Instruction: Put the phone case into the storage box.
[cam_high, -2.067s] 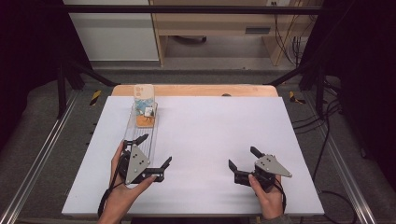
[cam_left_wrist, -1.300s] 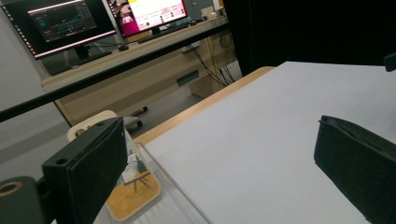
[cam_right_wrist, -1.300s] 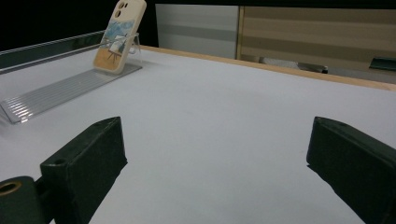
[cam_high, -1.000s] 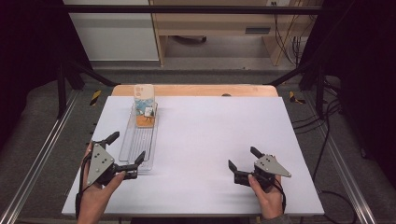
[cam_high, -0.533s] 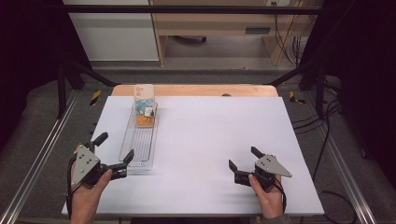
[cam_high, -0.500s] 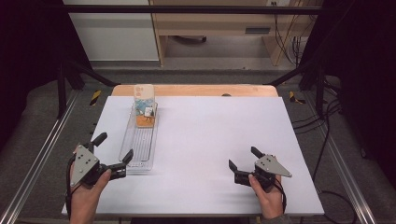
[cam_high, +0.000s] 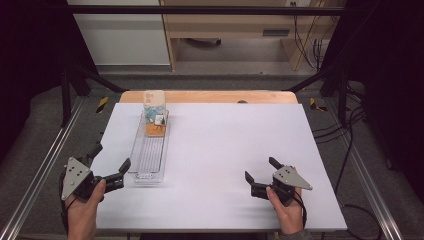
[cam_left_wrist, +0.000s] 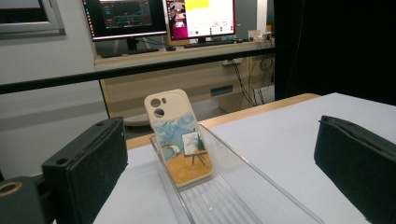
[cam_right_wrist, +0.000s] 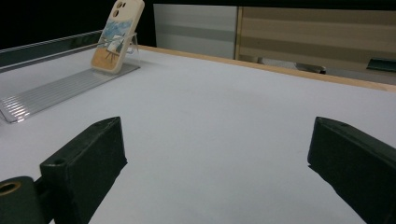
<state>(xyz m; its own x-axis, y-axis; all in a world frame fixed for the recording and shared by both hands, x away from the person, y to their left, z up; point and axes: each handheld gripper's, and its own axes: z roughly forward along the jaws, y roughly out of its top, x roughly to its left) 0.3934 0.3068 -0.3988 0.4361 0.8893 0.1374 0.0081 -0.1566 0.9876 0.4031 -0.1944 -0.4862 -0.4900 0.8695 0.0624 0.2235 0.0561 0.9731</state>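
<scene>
the left tool (cam_high: 107, 163) is sitting spread wide, the cream phone case with a painted back (cam_left_wrist: 180, 135) leaning ahead in a clear ribbed plastic tray (cam_high: 149, 157). it's looking light, flexible; pinching its side edges seems safest.

No text is legible anywhere (the monitors (cam_left_wrist: 163, 18) are too blurred to read).

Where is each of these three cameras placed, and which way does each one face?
High view: above the near edge, facing forward and down on the white table; forearms, left hand-held gripper, right hand-held gripper.
Left gripper view: on that gripper, facing the phone case in the clear tray; own open black jaws.
Right gripper view: low over the table, facing across it; own open jaws.
Shared: all three show the phone case and tray.
</scene>
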